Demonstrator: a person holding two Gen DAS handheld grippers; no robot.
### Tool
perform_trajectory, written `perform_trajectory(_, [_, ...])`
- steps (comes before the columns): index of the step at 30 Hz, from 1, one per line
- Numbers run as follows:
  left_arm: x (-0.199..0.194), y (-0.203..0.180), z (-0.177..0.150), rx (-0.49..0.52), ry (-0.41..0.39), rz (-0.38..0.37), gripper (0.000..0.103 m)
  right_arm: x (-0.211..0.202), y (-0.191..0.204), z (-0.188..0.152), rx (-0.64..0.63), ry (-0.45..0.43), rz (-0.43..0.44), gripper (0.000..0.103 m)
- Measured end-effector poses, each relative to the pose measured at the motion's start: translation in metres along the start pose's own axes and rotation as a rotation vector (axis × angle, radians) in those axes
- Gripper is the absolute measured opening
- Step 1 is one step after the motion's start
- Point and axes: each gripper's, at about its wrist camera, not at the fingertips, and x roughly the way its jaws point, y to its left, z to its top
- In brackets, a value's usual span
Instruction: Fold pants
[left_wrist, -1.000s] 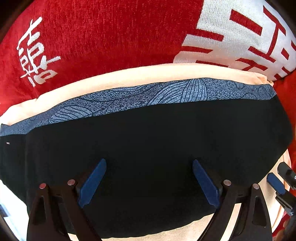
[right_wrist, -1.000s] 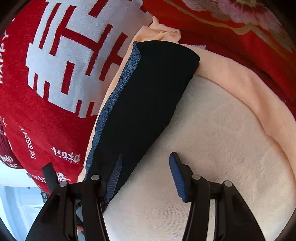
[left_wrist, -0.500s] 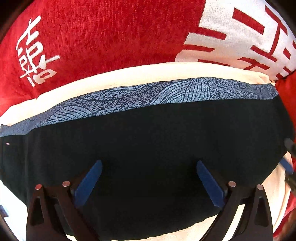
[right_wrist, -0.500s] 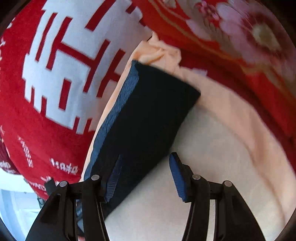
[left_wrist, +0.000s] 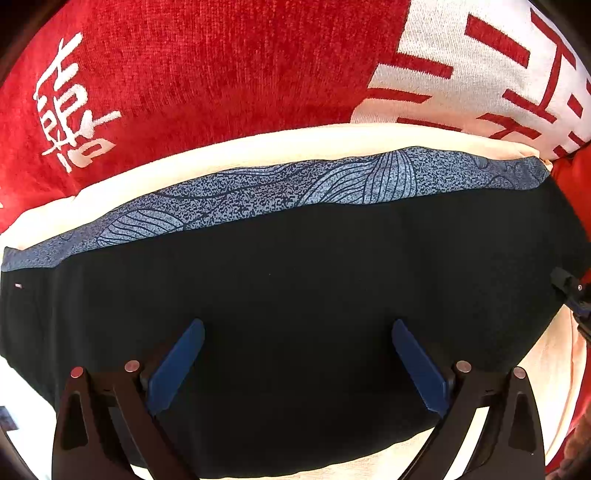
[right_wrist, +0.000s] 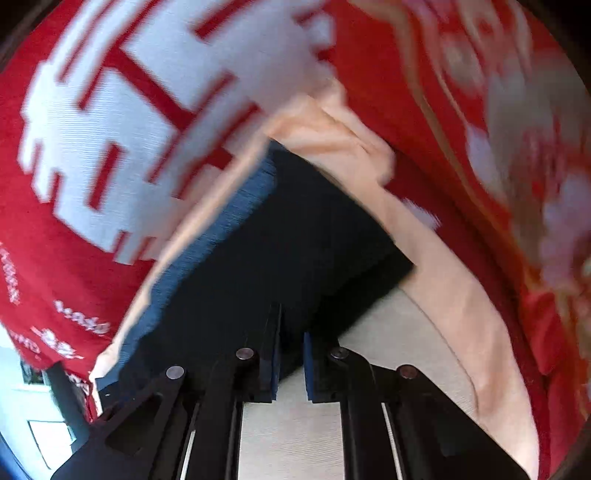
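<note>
The left tongs stand wide above the dark pants, their blue pads well apart and pressing on nothing; the cloth lies flat beneath them as a long folded band, its patterned blue-grey strip running along the edge toward twelve o'clock; under it is a cream pad, and beyond that a red blanket with white characters. At three o'clock of that view the right tongs reach the band's end. In the right wrist view, which is blurred, the right tongs have just been closing and now sit narrow, the pads nearly together with the pants' near edge caught between them at six o'clock. The step in hand looks like taking hold of one end for a further fold, the band being already doubled lengthwise. The next move likely calls for lifting that end and carrying it across toward the far end, while the left tongs either pin the middle or stay clear.
</note>
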Motion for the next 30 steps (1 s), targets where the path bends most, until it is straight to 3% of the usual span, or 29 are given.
perform_trajectory(8, [0.001, -0.001, 0.0, 0.001, 0.003, 0.014, 0.102, -0.012, 0.003, -0.008, -0.023, 0.003, -0.043, 0.018])
perform_trajectory(14, [0.002, -0.001, 0.001, 0.005, 0.0, 0.013, 0.102, -0.027, 0.0, -0.017, -0.027, -0.011, -0.107, 0.04])
perform_trajectory(17, [0.002, -0.001, 0.0, 0.01, -0.004, 0.012, 0.102, -0.045, 0.005, -0.022, -0.054, -0.069, -0.157, 0.04])
perform_trajectory(21, [0.002, -0.001, 0.0, 0.016, -0.009, 0.014, 0.102, -0.059, 0.023, -0.013, -0.111, -0.133, -0.144, 0.039])
perform_trajectory(26, [0.001, -0.002, 0.002, 0.008, 0.005, 0.024, 0.102, -0.04, 0.048, 0.024, -0.156, -0.144, -0.125, 0.035])
perform_trajectory(30, [0.001, -0.002, 0.003, 0.005, 0.007, 0.022, 0.102, -0.019, 0.064, 0.049, -0.216, -0.142, -0.174, 0.035])
